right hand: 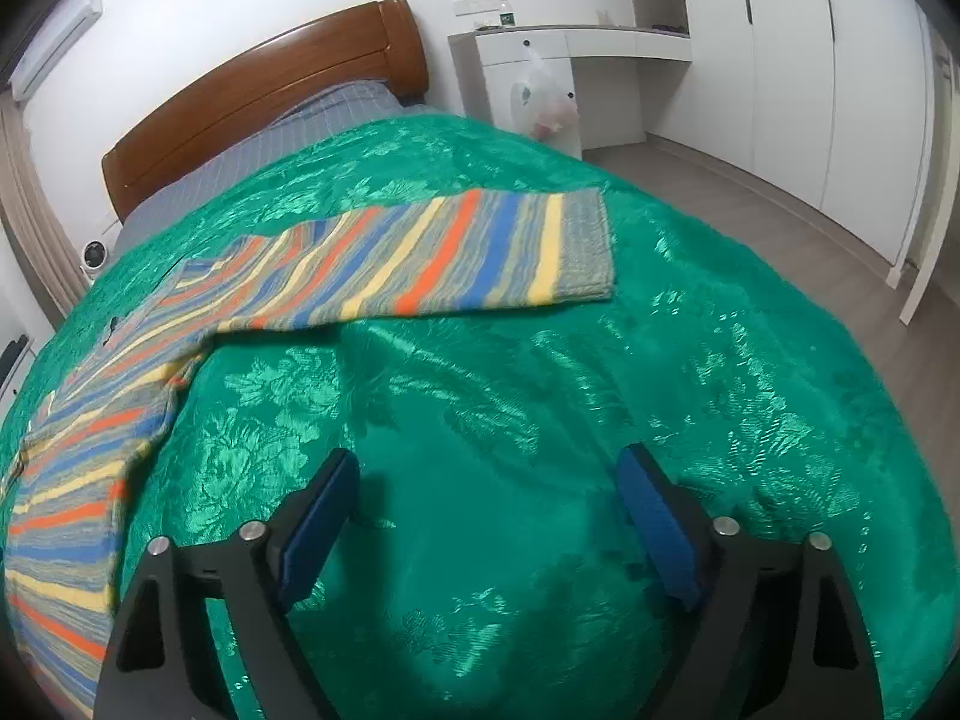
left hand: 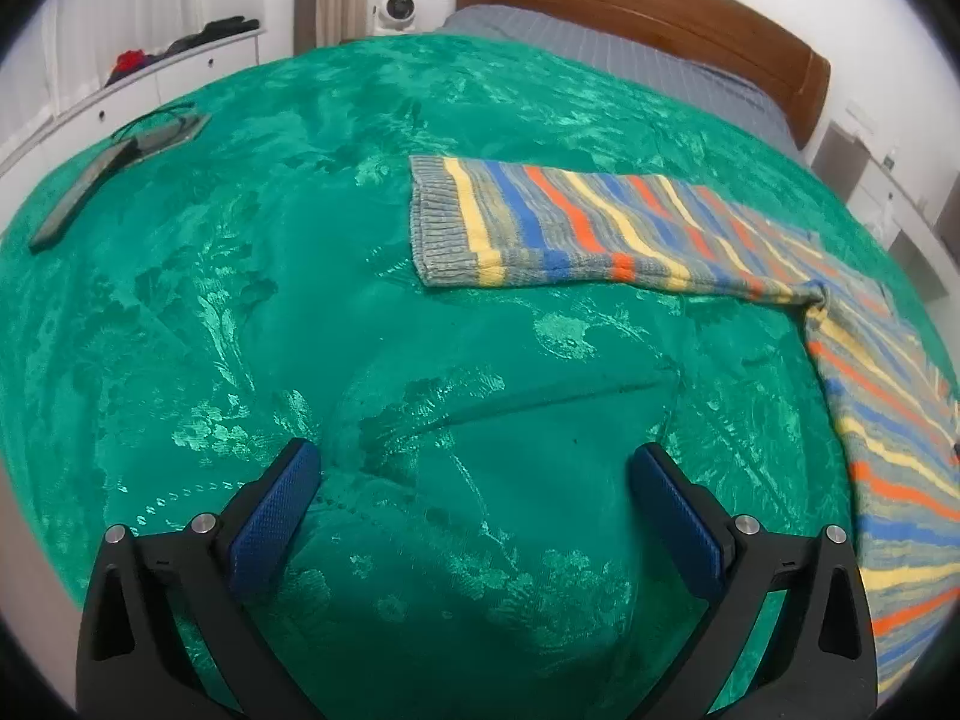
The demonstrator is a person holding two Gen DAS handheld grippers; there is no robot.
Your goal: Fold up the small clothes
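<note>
The striped knit sweater (left hand: 600,228) lies spread on the green brocade bedspread (left hand: 300,300), but neither camera takes in the whole garment: in the left wrist view its body runs off the right edge of the frame, and in the right wrist view (right hand: 420,258) it runs off the lower left. Each view shows one sleeve stretched out flat, ending in a grey ribbed cuff; the neckline and hem are cut off or too warped by the lens to make out. The left gripper (left hand: 474,468) hovers over bare bedspread with its blue-padded jaws spread wide and nothing between them, the sleeve well apart ahead of it. The right gripper (right hand: 489,474) is likewise wide open and empty above the bedspread (right hand: 600,420), with the sweater's body just beside its left finger. Only the left view shows the dark flat devices (left hand: 90,180) with a cable at the far left of the bed. Only the right view shows the plastic bag (right hand: 546,102) hanging on the white cabinet. The wooden headboard (left hand: 660,6) appears in both.
</note>
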